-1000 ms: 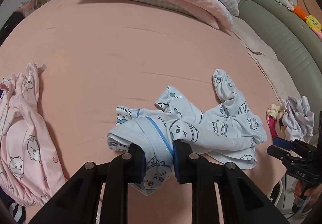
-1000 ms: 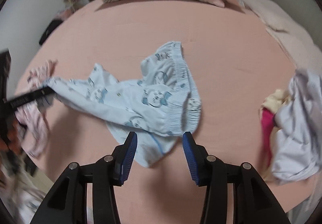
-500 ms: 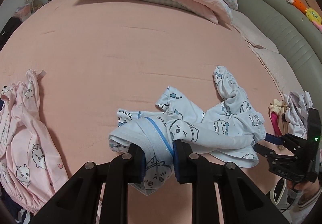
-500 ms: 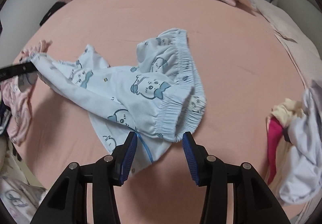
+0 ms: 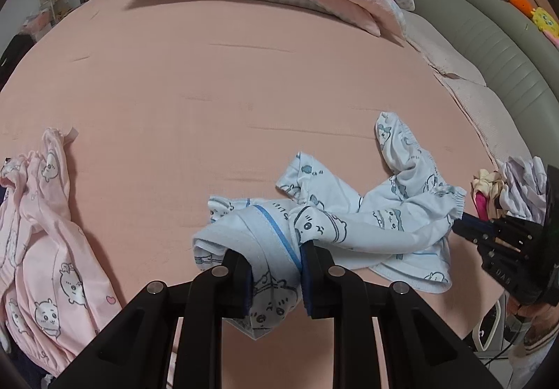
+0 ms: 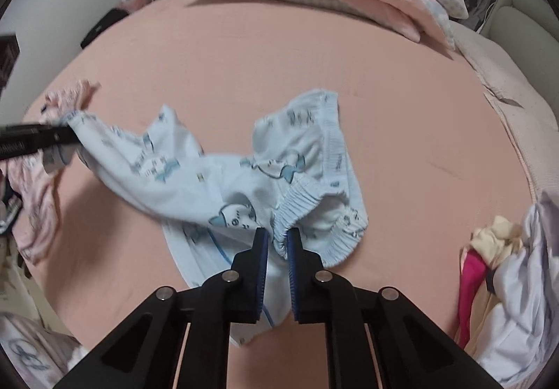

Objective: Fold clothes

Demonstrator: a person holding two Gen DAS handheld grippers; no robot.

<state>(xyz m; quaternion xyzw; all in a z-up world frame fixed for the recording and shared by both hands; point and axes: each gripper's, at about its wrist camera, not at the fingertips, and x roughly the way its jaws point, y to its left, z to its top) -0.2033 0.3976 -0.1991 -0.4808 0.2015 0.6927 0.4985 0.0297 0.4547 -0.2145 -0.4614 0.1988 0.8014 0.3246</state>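
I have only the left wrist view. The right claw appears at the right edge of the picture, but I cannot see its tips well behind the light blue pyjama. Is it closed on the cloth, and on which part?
Observer: Yes. The right wrist view shows the right claw shut on the gathered elastic waistband of the light blue pyjama.
Operator: Is the cloth between the two claws slack?
Observer: No. From this side it runs as a fairly straight band to the left claw. It seems lifted off the pink bed sheet, with a shadow under it.
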